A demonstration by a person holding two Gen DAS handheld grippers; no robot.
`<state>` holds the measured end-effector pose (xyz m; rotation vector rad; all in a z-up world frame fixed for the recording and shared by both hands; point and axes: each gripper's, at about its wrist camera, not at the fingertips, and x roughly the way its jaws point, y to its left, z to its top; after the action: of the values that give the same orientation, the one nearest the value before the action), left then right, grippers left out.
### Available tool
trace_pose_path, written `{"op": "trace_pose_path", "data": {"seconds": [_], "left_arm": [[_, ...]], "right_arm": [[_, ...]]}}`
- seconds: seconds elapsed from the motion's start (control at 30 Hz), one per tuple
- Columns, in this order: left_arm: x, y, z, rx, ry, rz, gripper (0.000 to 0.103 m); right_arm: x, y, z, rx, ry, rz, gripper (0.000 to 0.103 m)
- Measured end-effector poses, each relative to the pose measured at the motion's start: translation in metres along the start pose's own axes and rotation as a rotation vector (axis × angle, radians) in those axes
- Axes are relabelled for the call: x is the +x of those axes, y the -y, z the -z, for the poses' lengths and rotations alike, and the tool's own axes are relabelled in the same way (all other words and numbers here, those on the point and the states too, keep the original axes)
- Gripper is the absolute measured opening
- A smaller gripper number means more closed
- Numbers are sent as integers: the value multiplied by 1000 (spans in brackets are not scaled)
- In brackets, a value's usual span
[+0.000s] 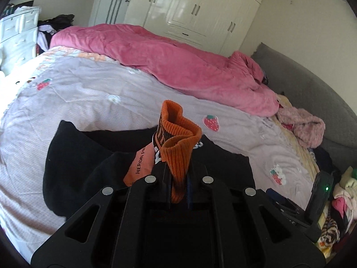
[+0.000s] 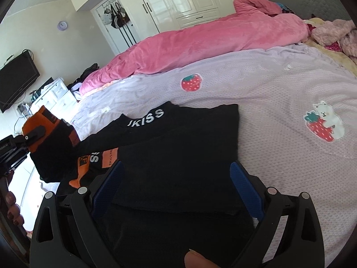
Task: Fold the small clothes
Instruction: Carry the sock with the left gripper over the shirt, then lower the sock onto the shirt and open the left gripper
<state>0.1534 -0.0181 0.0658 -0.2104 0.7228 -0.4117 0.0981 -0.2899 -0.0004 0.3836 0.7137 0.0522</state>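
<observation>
A black top [image 2: 178,145] with white "UKISS" lettering and orange patches lies on the lilac bedspread [image 2: 267,84]. My left gripper [image 1: 178,174] is shut on its orange ribbed cuff [image 1: 178,138], which stands up out of the jaws with the sleeve lifted off the bed. In the right wrist view that same gripper [image 2: 29,138] holds the cuff [image 2: 42,122] at the far left. My right gripper [image 2: 176,178] is open, its blue pads [image 2: 245,185] spread wide over the flat black body of the top. Nothing is pinched between them.
A pink duvet [image 1: 178,55] is bunched along the far side of the bed. Loose clothes [image 1: 308,127] are piled at the grey headboard [image 1: 312,84] end. White wardrobes [image 1: 189,6] and a white drawer unit [image 1: 15,35] stand beyond. A person's fingertip [image 2: 200,261] shows at the bottom edge.
</observation>
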Motion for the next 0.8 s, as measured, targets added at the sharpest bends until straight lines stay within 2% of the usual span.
{"op": "trace_pose_path", "data": {"seconds": [0.27,0.33,0.4,0.47,0.57,0.7,0.8], "left_arm": [[43,36,26,48,-105,69,4],[52,40,31,53,-136,95,7],[56,41,36,47,-154,140,25],[54,40,39,48,-154,144,33],[48,34,41,26,-145,151,39],[31,12,36,0,-103,76,61],[16,-11,31,-18,-59,-3,67]], "right_arm": [[-5,25,0,45,2,27,95],[-5,28,1,48,1,29,95],[-4,29,1,50,-2,30,95],[-3,28,2,54,-6,25,95],[-1,24,4,45,-15,17,95],[4,8,7,13,-37,-12,95],[10,-7,11,-27,-62,-37,95]]}}
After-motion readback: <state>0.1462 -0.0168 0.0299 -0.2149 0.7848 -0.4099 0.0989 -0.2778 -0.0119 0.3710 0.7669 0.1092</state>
